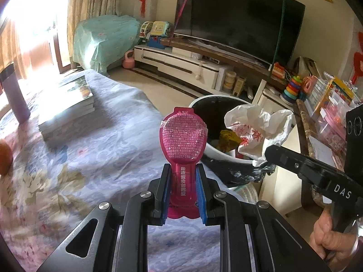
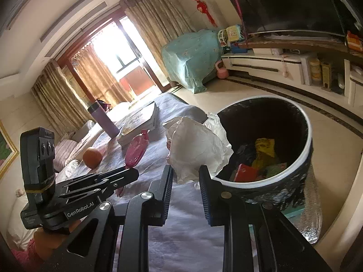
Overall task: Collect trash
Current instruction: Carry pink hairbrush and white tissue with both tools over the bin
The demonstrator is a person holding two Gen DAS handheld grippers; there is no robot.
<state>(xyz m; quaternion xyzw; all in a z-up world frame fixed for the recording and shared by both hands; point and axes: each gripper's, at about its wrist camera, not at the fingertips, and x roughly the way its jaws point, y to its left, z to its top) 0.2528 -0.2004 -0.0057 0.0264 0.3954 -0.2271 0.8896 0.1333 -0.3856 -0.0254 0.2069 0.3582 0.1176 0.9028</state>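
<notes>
A tabletop (image 1: 95,158) under a pale floral cloth stands in a living room with tiled floor, a television (image 1: 238,18) and a low cabinet (image 1: 181,63). A dark bin (image 2: 295,181) sits just past the tabletop's near corner, open floor behind it. Books (image 1: 68,104), a purple flask (image 1: 13,93) and an orange (image 2: 92,157) occupy the far side. The left claw (image 1: 181,176) pinches a pink pouch (image 1: 183,136) above the tabletop edge; the right claw (image 2: 186,174) pinches a white bag (image 2: 195,149) beside the bin's rim.
</notes>
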